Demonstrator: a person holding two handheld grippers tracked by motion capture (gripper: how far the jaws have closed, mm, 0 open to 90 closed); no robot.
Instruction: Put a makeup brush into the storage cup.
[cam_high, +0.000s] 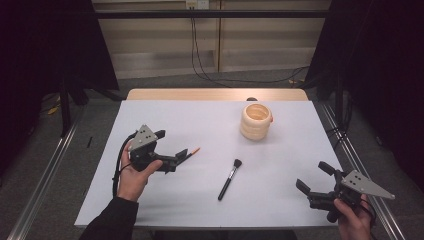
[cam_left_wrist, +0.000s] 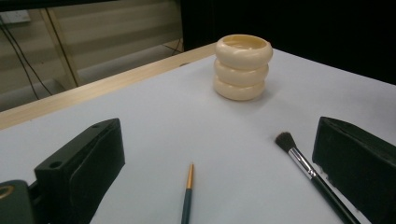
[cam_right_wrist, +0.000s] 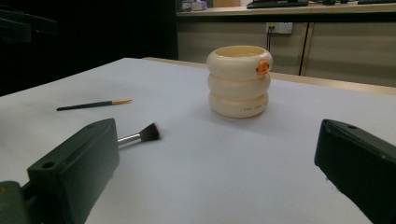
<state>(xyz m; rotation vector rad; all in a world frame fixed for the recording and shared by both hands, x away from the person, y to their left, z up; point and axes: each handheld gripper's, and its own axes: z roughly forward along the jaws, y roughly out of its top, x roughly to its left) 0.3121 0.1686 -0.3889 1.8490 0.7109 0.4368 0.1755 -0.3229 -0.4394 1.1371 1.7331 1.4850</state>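
Stood toward the desk's (cam_high: 150, 115) far right: the ringed holder (cam_high: 256, 121). Lay before it at mid-desk: the makeup brush (cam_high: 229, 179). Lay left of that, just ahead of the left claw (cam_high: 172, 157): the thin paintbrush (cam_high: 190, 151). Hovered at the near right corner: the right claw (cam_high: 314, 182).

The high view looked forward and down from above the person's side, taking in the whole counter (cam_high: 165, 115) from well off; the left gripper view sat low and close over the surface, facing between its own jaws toward the ringed holder (cam_left_wrist: 243, 66) at the far edge; the right gripper view sat equally low, facing the same holder from the other side; all three shared the holder, the makeup brush (cam_high: 228, 179) and the thin paintbrush (cam_right_wrist: 93, 104).
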